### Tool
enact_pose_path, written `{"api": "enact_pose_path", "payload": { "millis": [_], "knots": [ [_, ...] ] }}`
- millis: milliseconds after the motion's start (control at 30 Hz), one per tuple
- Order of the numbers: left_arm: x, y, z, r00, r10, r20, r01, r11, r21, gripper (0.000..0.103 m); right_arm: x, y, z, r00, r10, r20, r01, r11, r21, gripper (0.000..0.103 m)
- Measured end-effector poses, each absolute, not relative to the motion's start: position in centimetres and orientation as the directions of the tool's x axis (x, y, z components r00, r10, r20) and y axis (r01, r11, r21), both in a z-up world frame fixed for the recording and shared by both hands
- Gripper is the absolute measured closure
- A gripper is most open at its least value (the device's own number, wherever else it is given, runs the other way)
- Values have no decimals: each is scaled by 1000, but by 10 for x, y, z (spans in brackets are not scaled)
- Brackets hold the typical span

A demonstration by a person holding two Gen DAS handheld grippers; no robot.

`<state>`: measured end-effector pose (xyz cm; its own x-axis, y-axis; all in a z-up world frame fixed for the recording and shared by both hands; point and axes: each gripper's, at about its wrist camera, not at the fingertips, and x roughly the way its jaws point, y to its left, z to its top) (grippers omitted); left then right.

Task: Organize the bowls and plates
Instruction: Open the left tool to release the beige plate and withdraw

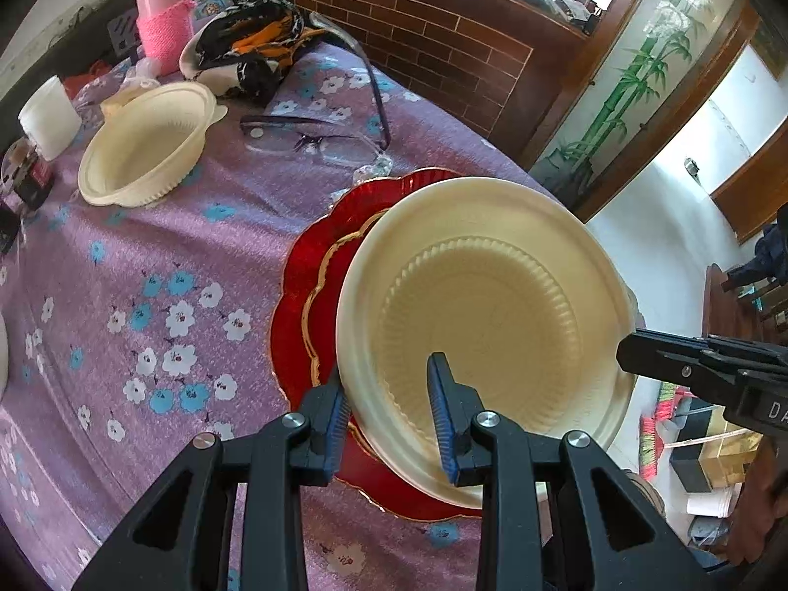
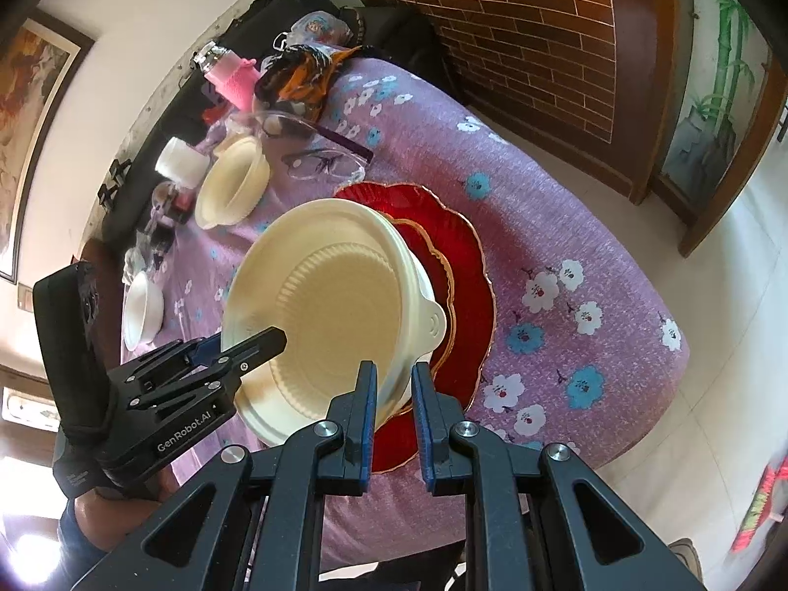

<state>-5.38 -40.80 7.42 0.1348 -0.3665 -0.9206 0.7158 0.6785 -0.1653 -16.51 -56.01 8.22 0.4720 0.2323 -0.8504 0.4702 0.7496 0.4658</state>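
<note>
Tool pads are showing nearest in both wrist views. The left tool is clamping the near rim of a cream bowl, one blue pad outside the wall and one inside the hollow. The right tool is gripping the same bowl on the opposite rim, close to its small round tab, with its pads nearly together on the thin edge. Each tool is appearing in the other's view: the right tool is reaching in from the right edge of the left wrist view, and the left tool is coming in from the lower left of the right wrist view, held by a hand in a dark glove.

The bowl is tilting between the two tools, just above a red plate with a scalloped gold-lined rim. Whether the bowl's base is touching the plate cannot be told. The plate is lying at the near edge of the bench, which is wearing a purple cloth printed with white and blue flowers.

Farther in, a pair of spectacles is lying open on the cloth beyond the plate. To their left a second cream bowl is sitting upright, well apart from the plate. Near the far edge of the bench, a white cup, a pink-sleeved flask and a black-and-orange patterned cloth are standing close together.
</note>
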Motion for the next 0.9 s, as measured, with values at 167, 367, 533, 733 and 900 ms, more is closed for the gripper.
{"api": "enact_pose_path", "payload": {
  "millis": [167,367,533,733,900],
  "knots": [
    [-55,-406,76,148,-372,-916,715,680,-161,61,-162,-558,82,474,234,-849,464,753,467,85],
    [-52,-396,86,171,-387,-906,701,694,-164,47,-165,-557,93,491,208,-846,461,762,455,80],
    [-52,-378,98,182,-421,-888,684,704,-193,42,-174,-559,103,510,174,-843,477,758,445,80],
    [-47,-332,113,232,-443,-866,631,746,-213,40,-159,-533,129,566,212,-797,393,780,487,80],
    [-37,-267,110,283,-406,-869,527,823,-213,40,-116,-486,134,546,296,-783,283,815,505,80]
  ]
}}
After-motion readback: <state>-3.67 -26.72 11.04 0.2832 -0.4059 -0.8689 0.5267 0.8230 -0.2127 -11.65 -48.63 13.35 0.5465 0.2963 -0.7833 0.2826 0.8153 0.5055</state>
